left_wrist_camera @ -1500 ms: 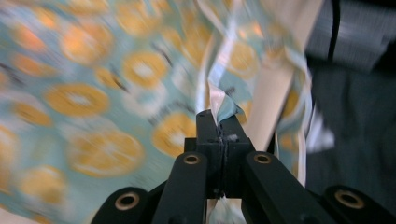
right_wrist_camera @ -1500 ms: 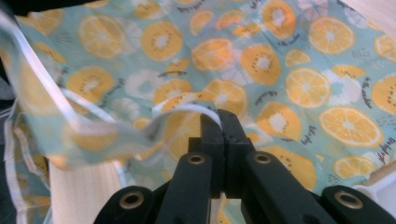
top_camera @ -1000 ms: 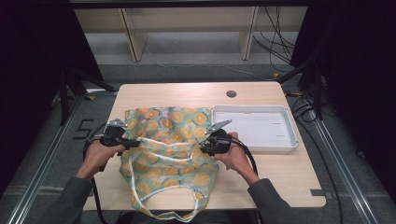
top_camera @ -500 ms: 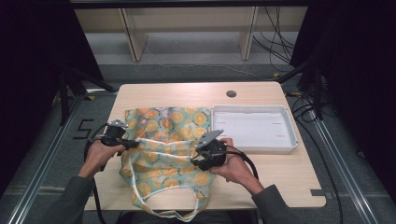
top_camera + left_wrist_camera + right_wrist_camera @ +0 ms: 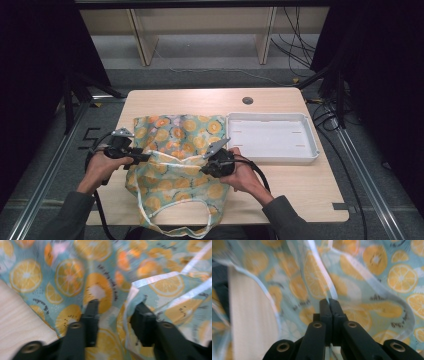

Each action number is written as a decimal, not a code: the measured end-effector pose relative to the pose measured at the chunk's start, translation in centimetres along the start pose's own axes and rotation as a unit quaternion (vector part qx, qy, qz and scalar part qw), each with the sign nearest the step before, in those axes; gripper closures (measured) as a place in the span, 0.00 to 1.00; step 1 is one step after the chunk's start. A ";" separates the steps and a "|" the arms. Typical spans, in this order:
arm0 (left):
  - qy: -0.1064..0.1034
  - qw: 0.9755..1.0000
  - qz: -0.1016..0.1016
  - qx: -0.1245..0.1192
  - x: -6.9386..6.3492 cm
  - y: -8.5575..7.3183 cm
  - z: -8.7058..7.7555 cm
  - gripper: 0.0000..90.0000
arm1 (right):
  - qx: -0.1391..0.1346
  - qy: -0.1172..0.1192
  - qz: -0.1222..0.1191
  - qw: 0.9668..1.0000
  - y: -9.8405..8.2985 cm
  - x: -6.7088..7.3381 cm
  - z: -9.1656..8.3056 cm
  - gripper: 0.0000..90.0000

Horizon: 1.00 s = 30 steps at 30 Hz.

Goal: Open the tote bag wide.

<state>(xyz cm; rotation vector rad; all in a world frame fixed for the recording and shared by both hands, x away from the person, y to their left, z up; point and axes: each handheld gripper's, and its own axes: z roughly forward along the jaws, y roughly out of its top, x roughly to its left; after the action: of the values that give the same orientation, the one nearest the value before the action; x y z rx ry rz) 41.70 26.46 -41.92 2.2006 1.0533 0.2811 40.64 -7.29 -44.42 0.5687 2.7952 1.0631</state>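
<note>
Left gripper (image 5: 116, 315) jaws just opened, letting go of the fruit-print tote bag (image 5: 180, 165), cloth slack between them. Right gripper (image 5: 329, 302) just clamped onto the bag's white-trimmed edge (image 5: 322, 275) at its tips. Looks like a regrip hand-off.

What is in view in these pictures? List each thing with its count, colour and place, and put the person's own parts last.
Tote bag: one, pale blue-green with orange and yellow fruit slices, lying on the table's left half, handles toward the near edge.
Tray: one, white, on the table's right half beside the bag.
Table: one, light wood, with a small round dark hole near its far edge.
Left gripper: one, black, jaws apart over the bag's cloth, having just been opening.
Right gripper: one, black, jaws just closed on the bag's white-trimmed edge.
Hands: two, one on each gripper, reaching in from the near edge.
</note>
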 end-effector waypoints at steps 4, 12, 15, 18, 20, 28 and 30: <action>0.022 0.997 0.062 -0.029 -3.5 0.9 -3.6 0.45 | -0.040 0.022 0.032 0.998 0.4 -0.6 -1.3 1.00; 0.035 0.989 0.143 -0.008 -8.4 -0.1 -3.8 0.38 | -0.053 0.028 0.055 0.997 0.8 -0.9 -2.1 1.00; 0.041 0.988 0.151 0.014 -9.3 -1.1 -2.7 0.37 | -0.060 0.025 0.042 0.997 0.9 -1.2 -2.1 1.00; 0.044 0.986 0.156 0.032 -9.5 -2.0 -1.4 0.37 | -0.071 0.022 0.045 0.996 0.9 -1.4 -2.2 1.00; 0.063 0.982 0.171 0.052 -9.2 -2.5 -0.5 0.40 | -0.073 0.027 0.051 0.996 1.1 -1.5 -2.4 1.00; -0.010 0.981 0.187 0.043 -8.2 -2.5 -2.0 0.98 | -0.075 0.039 0.050 0.995 1.2 -0.6 -3.1 1.00; -0.032 0.982 0.184 0.034 -8.1 -2.1 -3.4 0.99 | -0.077 0.047 0.047 0.995 1.2 -0.1 -3.6 1.00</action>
<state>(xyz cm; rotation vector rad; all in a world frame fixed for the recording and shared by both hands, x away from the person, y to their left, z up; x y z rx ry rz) 33.60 22.87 -39.99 2.4426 0.6228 0.3396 40.29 -8.75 -40.88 0.6552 2.7544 1.3450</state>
